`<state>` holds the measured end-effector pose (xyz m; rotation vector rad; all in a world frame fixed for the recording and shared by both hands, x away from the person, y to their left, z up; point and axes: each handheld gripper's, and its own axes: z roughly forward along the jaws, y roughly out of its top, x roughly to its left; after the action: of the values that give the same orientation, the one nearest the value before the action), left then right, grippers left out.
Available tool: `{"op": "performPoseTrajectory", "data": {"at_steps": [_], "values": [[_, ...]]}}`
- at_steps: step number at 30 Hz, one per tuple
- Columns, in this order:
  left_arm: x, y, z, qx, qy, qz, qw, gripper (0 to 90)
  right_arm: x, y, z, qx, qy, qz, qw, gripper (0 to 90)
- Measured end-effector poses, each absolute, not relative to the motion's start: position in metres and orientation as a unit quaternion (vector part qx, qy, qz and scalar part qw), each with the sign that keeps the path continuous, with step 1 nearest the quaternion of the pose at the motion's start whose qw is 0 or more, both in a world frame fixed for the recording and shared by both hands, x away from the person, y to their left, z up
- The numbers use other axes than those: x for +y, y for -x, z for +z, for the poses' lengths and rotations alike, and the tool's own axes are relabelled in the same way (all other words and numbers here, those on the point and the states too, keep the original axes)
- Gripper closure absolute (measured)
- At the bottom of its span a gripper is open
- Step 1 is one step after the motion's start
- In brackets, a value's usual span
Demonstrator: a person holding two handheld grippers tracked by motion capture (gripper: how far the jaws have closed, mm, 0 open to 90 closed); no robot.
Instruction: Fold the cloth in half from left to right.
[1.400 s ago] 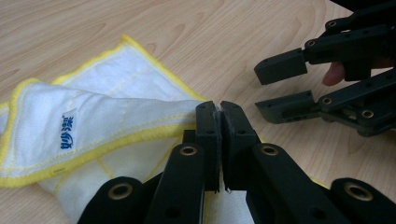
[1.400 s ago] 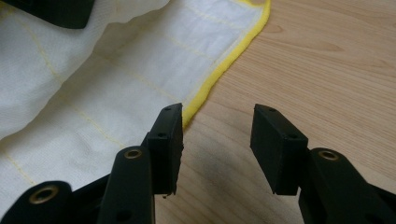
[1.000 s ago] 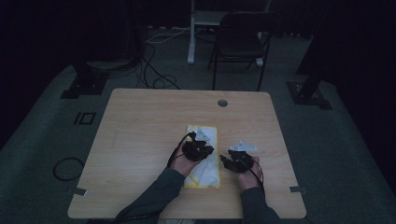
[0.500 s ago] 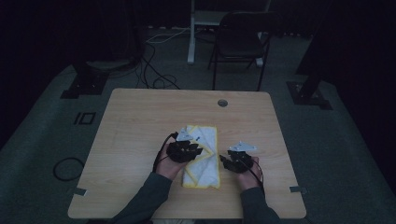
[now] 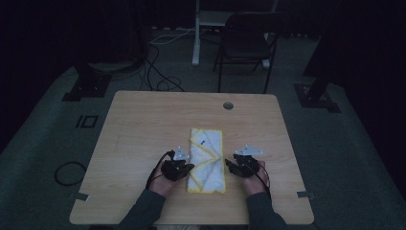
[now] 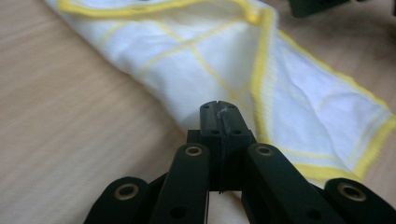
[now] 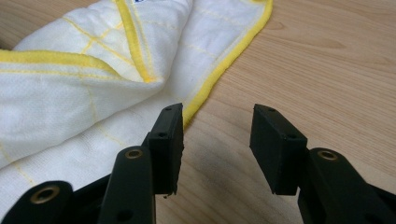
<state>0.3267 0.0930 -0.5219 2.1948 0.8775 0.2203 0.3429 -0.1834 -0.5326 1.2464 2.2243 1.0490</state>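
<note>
A: Where's the cloth [image 5: 207, 160]?

B: Mid-table [image 5: 143, 124], folded lengthwise, yellow hem. Left gripper [image 5: 178, 168] sits at the cloth's left edge, near end; jaws just snapped together w/ nothing between them, clenched empty, cloth just beyond the tips.

A: And on the other side?

B: Right gripper [image 5: 239, 165] by the cloth's right edge, jaws apart, nothing held, hem beside one pad.

A: Step?

B: Prob. between folds. Next: both need to reopen/grab a hem, near end.

left claw [image 6: 218, 108]: clamped together, empty | cloth [image 6: 196, 56]: just beyond tips
</note>
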Motion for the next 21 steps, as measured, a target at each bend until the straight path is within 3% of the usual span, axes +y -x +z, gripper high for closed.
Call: {"op": "performPoseTrajectory", "data": {"at_steps": [13,21], "values": [[0.045,-0.302,-0.534,0.267,-0.886,0.050,0.377,87.6,-0.185,-0.343,-0.531,0.790,-0.443,0.376,0.193,54.1],[0.045,-0.299,-0.534,0.264,-0.884,0.061,0.380,85.5,-0.181,-0.344,-0.526,0.790,-0.434,0.384,0.199,54.5]]}}
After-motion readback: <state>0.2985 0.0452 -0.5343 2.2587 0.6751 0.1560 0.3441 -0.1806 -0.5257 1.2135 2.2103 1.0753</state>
